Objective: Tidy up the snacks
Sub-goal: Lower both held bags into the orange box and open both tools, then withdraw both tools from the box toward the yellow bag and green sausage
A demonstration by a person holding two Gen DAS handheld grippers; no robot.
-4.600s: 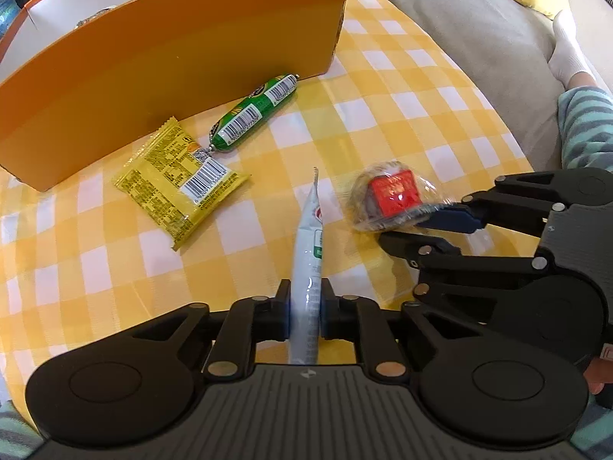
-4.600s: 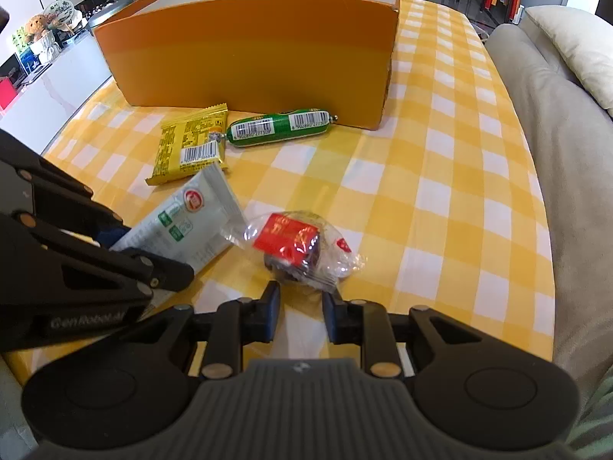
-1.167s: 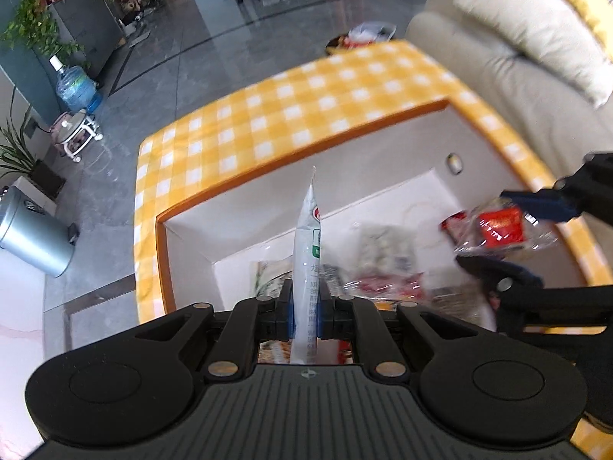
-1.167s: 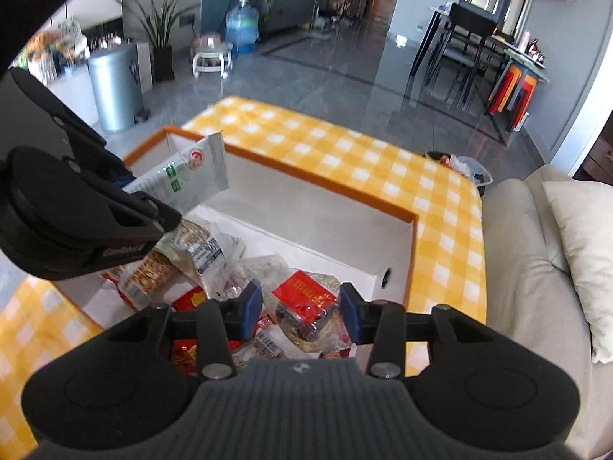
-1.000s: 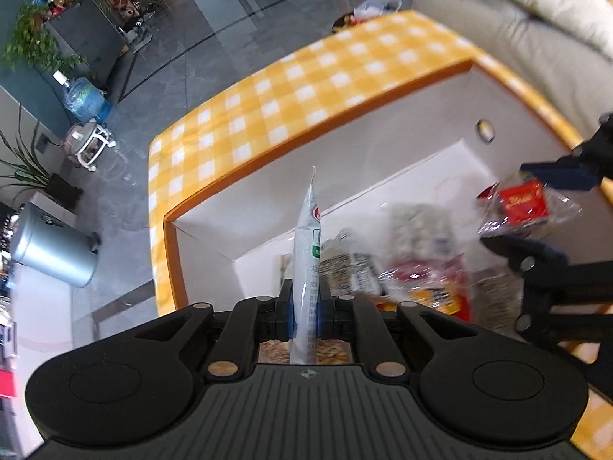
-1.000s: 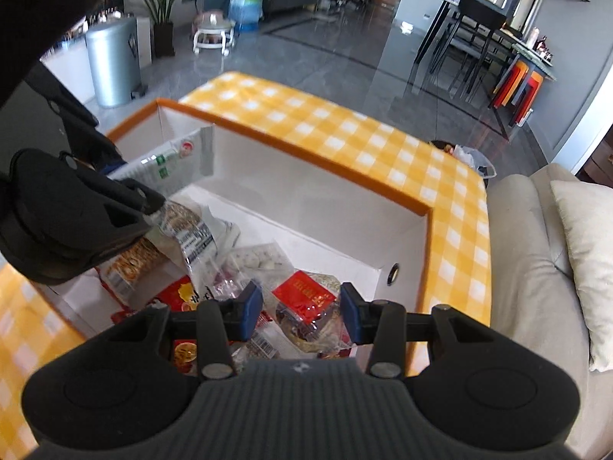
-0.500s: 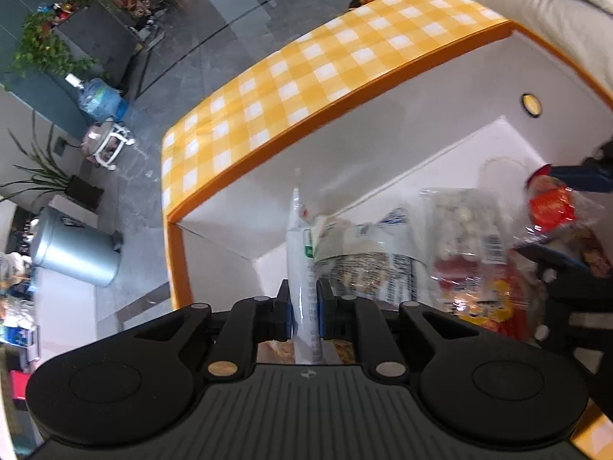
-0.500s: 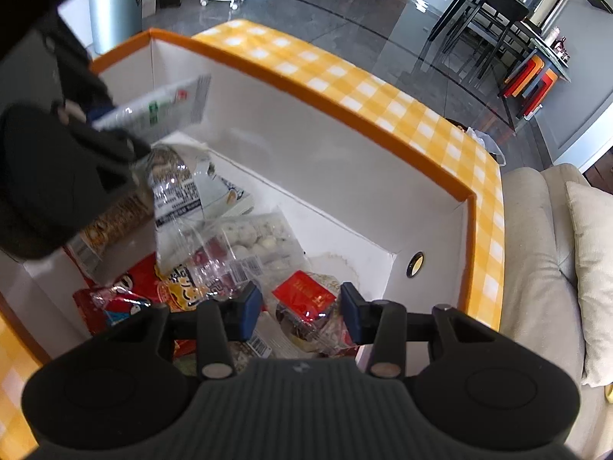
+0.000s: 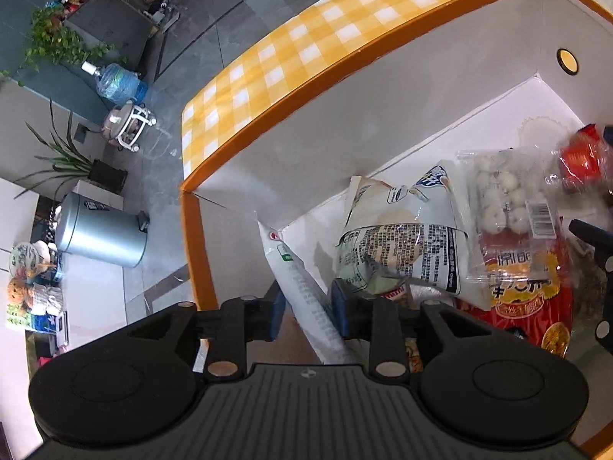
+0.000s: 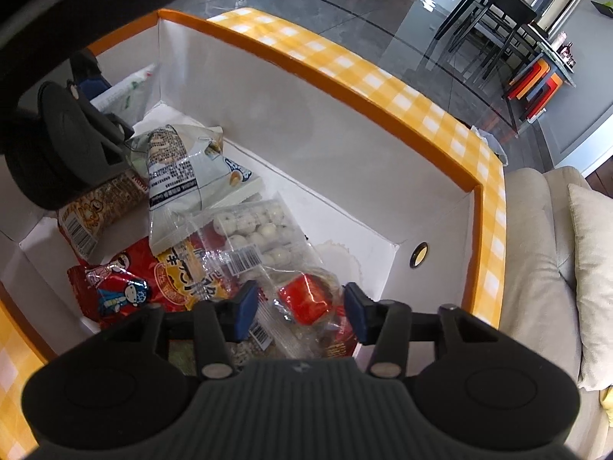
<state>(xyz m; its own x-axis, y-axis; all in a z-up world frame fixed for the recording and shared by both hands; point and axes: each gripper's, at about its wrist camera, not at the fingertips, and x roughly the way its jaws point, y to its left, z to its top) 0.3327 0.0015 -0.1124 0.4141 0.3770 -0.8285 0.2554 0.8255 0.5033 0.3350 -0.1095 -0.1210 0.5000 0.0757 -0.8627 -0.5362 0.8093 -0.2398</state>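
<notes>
As both claws open over the box (image 10: 383, 122), the white bag (image 9: 302, 287) and red snack (image 10: 306, 299) drop in; most snacks are packed.

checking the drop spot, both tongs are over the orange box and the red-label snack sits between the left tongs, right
Not quite: the red-label snack sits between the right tongs, as the right wrist view shows. The left tongs have the white pouch between them. Both are over the orange box, and both sets of jaws are opening.
</notes>
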